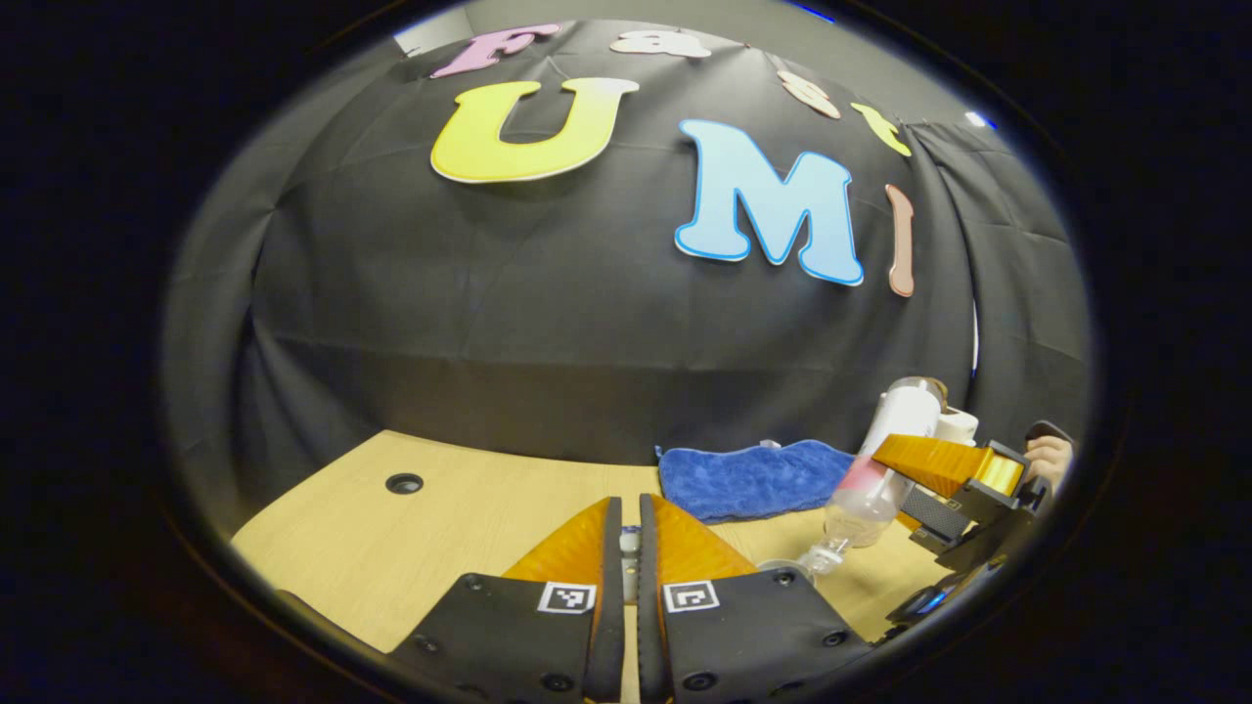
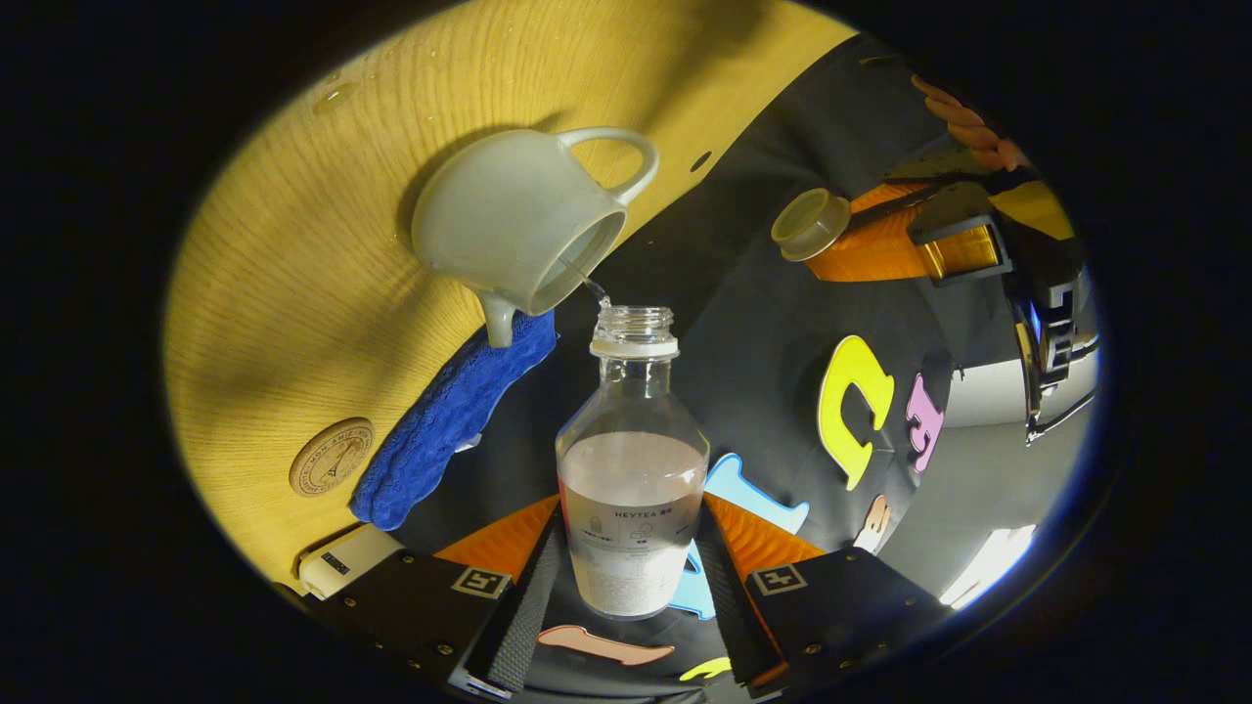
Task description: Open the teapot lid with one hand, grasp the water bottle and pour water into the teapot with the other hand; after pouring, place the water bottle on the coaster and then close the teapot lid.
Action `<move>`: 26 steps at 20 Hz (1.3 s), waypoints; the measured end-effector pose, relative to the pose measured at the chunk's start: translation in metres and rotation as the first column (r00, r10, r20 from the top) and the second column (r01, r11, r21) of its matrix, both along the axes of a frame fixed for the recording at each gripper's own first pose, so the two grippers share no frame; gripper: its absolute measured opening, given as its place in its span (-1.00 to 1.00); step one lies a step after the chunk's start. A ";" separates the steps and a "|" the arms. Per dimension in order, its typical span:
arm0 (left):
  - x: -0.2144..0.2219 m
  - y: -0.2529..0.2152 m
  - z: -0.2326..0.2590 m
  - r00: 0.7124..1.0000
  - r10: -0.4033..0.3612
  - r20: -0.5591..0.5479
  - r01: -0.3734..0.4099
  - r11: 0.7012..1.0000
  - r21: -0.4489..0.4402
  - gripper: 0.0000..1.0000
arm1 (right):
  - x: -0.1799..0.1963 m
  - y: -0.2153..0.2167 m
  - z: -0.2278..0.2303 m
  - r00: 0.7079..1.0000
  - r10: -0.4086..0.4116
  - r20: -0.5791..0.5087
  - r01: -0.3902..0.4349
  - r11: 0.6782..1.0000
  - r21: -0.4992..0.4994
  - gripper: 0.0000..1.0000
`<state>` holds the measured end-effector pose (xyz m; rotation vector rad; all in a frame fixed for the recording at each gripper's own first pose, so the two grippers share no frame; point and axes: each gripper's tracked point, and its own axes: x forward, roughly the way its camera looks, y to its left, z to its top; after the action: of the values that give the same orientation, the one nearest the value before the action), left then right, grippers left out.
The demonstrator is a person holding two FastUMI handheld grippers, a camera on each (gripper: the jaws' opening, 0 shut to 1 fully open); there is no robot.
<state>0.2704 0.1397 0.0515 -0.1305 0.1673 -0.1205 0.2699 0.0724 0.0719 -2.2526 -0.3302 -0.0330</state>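
From my remote station I record these colours. Counter (image 2: pixel 293 244): pale yellow wood with fine straight grain, plus one dark round hole (image 1: pixel 404 483). Teapot (image 2: pixel 509 230): plain grey-white glaze, unpatterned. Teapot lid (image 2: pixel 810 224): dull beige. Water bottle (image 2: pixel 632 469): clear glass with a white collar under the neck, a frosted white lower band carrying small dark print. Cloth (image 1: pixel 748 477): deep blue, nubby pile. Coaster (image 2: pixel 332 457): light brown disc with a darker stamped round emblem. Small device at the counter edge (image 2: pixel 344 557): cream white.
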 end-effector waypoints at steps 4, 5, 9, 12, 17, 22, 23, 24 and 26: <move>-0.001 0.000 0.001 1.000 0.001 0.002 -0.001 1.000 -0.001 -0.72 | 0.001 -0.001 -0.004 1.000 -0.008 -0.008 0.008 1.000 0.005 0.43; -0.001 0.000 0.000 1.000 0.002 0.000 -0.002 1.000 0.000 -0.72 | 0.001 -0.002 -0.003 1.000 -0.012 -0.007 0.012 1.000 0.011 0.48; 0.000 0.002 -0.002 1.000 0.007 -0.002 -0.007 1.000 0.005 -0.72 | 0.005 -0.013 -0.009 0.998 -0.036 -0.058 0.043 0.993 0.111 0.49; 0.001 0.006 -0.002 1.000 0.016 -0.003 -0.016 1.000 0.008 -0.74 | 0.007 -0.021 -0.021 0.989 -0.048 -0.142 0.083 0.963 0.255 0.50; 0.002 0.008 -0.006 1.000 0.024 -0.007 -0.024 1.000 0.011 -0.74 | 0.008 -0.029 -0.033 0.966 -0.030 -0.256 0.160 0.848 0.505 0.51; 0.004 0.008 -0.007 1.000 0.026 -0.013 -0.026 1.000 0.013 -0.72 | 0.011 -0.041 -0.037 0.949 0.001 -0.315 0.220 0.714 0.665 0.51; 0.004 0.009 -0.008 1.000 0.028 -0.012 -0.028 1.000 0.013 -0.72 | 0.013 -0.041 -0.039 0.944 0.005 -0.330 0.239 0.679 0.695 0.51; 0.003 0.010 -0.007 1.000 0.029 -0.011 -0.029 1.000 0.012 -0.72 | 0.013 -0.042 -0.041 0.939 0.017 -0.343 0.253 0.640 0.726 0.51; 0.005 0.008 -0.008 1.000 0.028 -0.014 -0.028 1.000 0.010 -0.72 | 0.013 -0.045 -0.043 0.933 0.041 -0.358 0.274 0.563 0.780 0.51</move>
<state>0.2753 0.1475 0.0439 -0.1237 0.1801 -0.0912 0.2825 0.0279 0.0291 -1.2794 0.0503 0.1128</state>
